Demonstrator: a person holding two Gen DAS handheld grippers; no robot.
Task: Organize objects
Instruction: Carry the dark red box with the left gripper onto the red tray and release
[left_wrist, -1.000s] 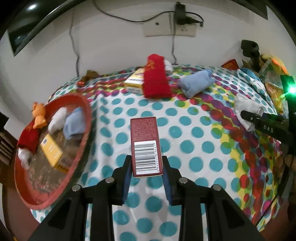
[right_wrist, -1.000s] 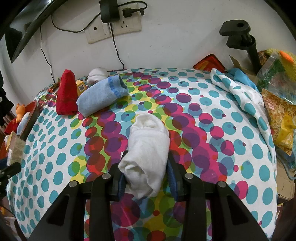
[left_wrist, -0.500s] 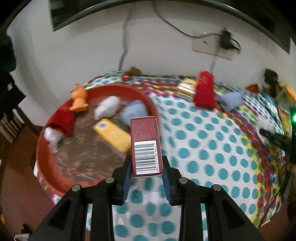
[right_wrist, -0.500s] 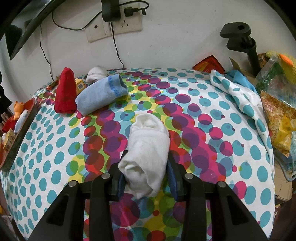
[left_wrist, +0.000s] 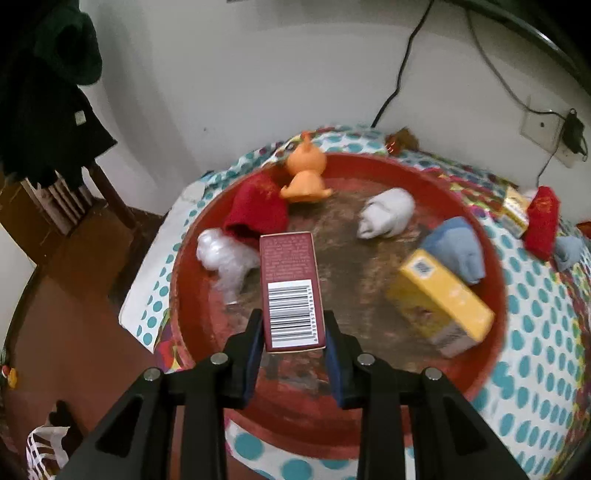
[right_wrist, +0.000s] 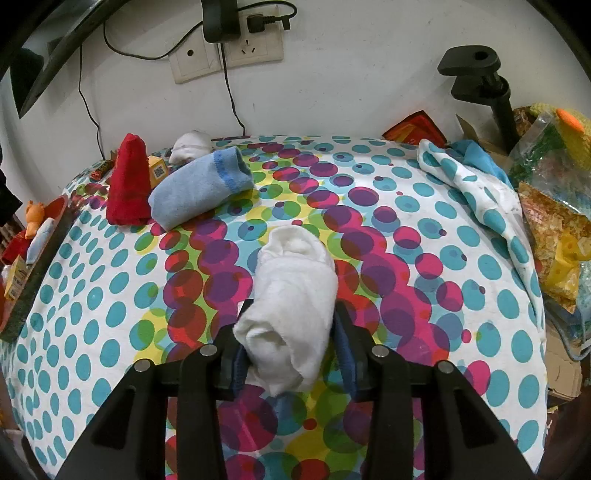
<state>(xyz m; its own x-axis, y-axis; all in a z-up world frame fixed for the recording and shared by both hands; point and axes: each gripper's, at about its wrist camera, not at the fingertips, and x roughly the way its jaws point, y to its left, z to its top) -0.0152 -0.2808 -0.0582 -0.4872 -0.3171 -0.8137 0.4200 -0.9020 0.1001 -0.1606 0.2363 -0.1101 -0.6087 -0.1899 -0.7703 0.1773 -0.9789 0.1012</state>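
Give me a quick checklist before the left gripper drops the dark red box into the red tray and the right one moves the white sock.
1. Left gripper clamped on dark red box: ok.
2. Box over red tray: ok.
3. Bare tray floor straight below the box: cannot tell; a plastic wad lies close beside it.
4. Yellow box clear of the drop: ok.
5. Right gripper gripping white sock: not ok; its jaws have just been opening around the sock.
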